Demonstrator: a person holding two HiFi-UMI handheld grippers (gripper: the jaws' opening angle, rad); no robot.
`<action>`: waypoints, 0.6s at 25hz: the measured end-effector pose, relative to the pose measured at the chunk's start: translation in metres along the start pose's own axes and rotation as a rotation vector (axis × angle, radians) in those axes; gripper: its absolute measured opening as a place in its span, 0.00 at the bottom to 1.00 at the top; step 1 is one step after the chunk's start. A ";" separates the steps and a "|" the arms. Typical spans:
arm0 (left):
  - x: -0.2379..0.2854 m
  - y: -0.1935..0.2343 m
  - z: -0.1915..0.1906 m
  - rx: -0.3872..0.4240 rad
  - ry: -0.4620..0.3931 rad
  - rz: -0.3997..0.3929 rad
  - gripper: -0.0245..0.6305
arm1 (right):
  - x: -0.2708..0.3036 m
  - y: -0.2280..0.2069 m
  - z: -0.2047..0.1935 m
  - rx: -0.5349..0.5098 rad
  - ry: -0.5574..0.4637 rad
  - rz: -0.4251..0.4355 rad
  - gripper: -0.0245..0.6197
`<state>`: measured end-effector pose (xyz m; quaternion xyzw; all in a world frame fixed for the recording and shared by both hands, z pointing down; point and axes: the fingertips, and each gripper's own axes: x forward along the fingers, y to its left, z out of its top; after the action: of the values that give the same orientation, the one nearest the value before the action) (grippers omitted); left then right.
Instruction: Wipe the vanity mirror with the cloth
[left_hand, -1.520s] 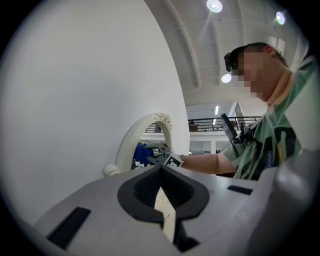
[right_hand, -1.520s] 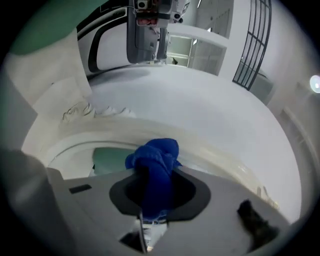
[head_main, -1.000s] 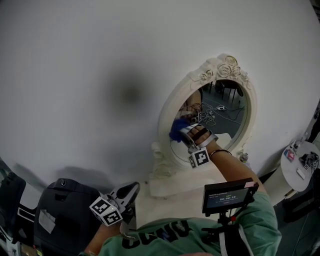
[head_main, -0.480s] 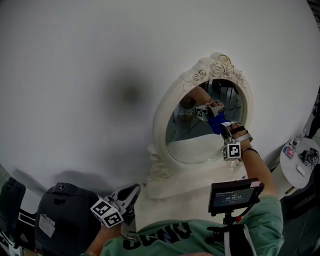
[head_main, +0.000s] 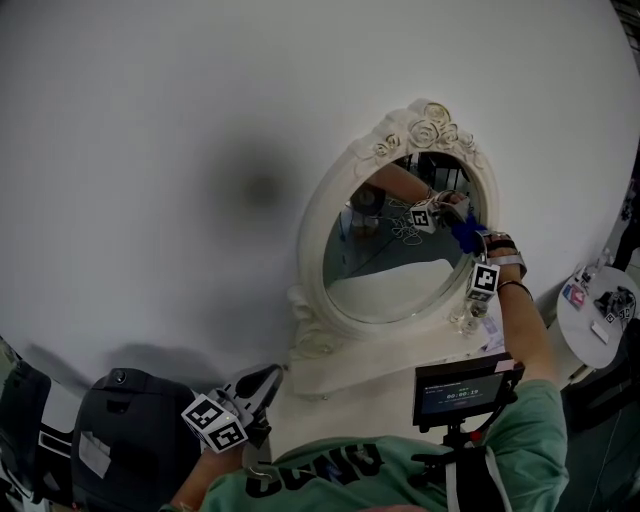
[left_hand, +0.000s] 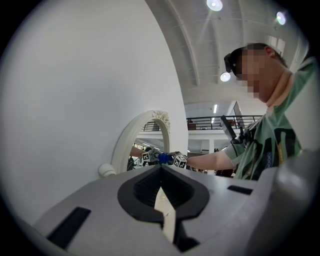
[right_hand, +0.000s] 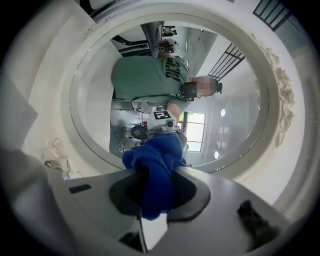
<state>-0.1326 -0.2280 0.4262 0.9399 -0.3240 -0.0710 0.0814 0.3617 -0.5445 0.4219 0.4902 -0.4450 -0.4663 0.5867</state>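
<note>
White wall is filling most of the head view, and the vanity mirror (head_main: 385, 262), oval in an ornate white frame, is being shown right of centre on a white tabletop (head_main: 350, 385). At the right edge of the glass, the blue cloth (head_main: 463, 233) is being pressed against the mirror by the right gripper (head_main: 466, 238). In the right gripper view the jaws are being held closed on the bunched cloth (right_hand: 150, 160), and their tips are being covered by it. The cloth and the arm are being doubled in the reflection, where the finer detail is hard to make out.

The left gripper (head_main: 268, 378) is being held low at the lower left of the head view, well apart from the mirror. In the left gripper view its jaws (left_hand: 161, 172) are being kept pressed together with nothing between them, and the mirror (left_hand: 142, 145) is being seen small beyond them.

Part of the mirror's lower right frame is being hidden behind the person's forearm. A small object (head_main: 466, 320) beside the wrist cannot be identified. A small screen (head_main: 462, 388) is being carried at the person's chest. A black bag (head_main: 120, 425) is being cut off by the lower left corner, and a round side table (head_main: 585, 335) by the right edge. The items on the side table are too small to tell.
</note>
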 end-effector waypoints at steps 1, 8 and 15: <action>0.001 -0.001 0.000 -0.001 0.001 -0.004 0.05 | 0.000 0.000 0.000 0.009 0.014 0.006 0.15; -0.004 -0.001 0.001 -0.003 -0.001 0.003 0.05 | -0.029 -0.003 0.071 0.067 -0.109 0.024 0.15; -0.008 0.000 0.004 -0.002 -0.012 0.011 0.05 | -0.120 -0.010 0.285 -0.054 -0.626 -0.062 0.15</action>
<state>-0.1394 -0.2233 0.4233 0.9375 -0.3298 -0.0765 0.0806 0.0610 -0.4733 0.4390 0.3202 -0.5763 -0.6241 0.4194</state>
